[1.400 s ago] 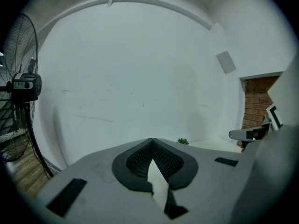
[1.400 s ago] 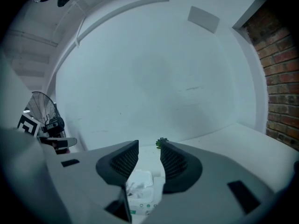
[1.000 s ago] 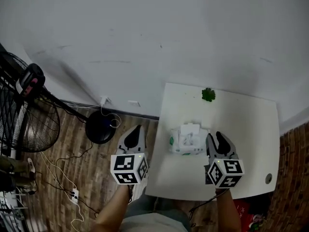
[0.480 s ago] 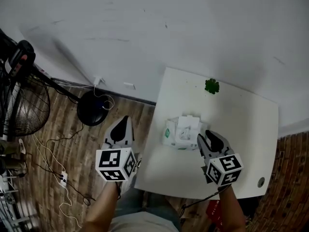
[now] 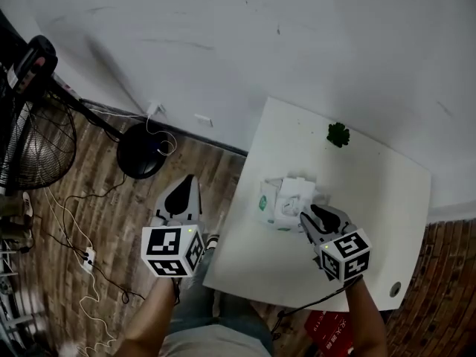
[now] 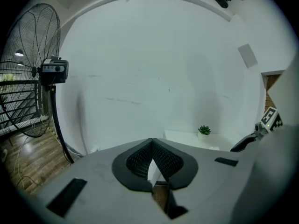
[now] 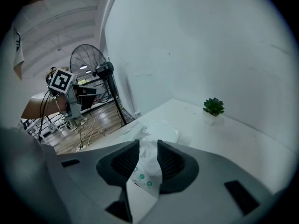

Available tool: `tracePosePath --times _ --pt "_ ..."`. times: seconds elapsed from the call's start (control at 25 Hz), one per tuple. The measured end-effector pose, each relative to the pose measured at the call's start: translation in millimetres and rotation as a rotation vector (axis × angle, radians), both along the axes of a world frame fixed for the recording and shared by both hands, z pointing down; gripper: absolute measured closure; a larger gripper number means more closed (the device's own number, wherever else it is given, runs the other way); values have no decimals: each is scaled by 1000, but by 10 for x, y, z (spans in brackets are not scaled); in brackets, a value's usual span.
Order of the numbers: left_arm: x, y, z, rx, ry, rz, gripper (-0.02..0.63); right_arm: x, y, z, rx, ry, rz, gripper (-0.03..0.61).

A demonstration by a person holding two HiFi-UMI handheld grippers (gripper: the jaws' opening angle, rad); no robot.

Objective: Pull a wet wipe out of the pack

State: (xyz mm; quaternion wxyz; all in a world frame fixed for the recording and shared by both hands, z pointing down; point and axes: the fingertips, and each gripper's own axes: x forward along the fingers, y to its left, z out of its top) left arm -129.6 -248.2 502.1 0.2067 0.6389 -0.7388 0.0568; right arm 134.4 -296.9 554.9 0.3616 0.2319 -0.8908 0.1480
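Our right gripper (image 7: 147, 146) has its 2 jaws pinched on the near end of the white soft-film pack (image 5: 281, 204) with green print. In the right gripper view the film fills the whole gap between the ribbed black pads and runs back toward the camera. The pack lies flat on the square white table (image 5: 375, 199), near its left edge. A crumpled white wet wipe (image 5: 297, 187) stands up from the opening on the pack's top, just beyond the right gripper.

Our left gripper (image 6: 150, 142) hangs off the table over the brown wooden floor (image 5: 97, 222), well apart from the pack. Its 2 jaws are pressed together at the tips with nothing between them.

We judge the step in hand to be anchoring the pack so the other tool can draw the sheet. To do it well, we should keep the right grip low on the film, clear of the opening, and press the pack to the table. The left jaws must spread first, then come in over the table edge and close on the raised tuft alone, not the wrapper. A slow, upward pull should free 1 sheet. A sideways tug might drag the light pack toward the small green potted plant (image 5: 338, 134) or bring out 2 sheets.
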Motion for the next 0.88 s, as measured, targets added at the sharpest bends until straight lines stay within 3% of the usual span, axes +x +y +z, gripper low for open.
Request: tracePosePath --times 0.88 --pt "-265 151 88 -34 -5 -78 611 -295 64 331 -118 151 -377 480"
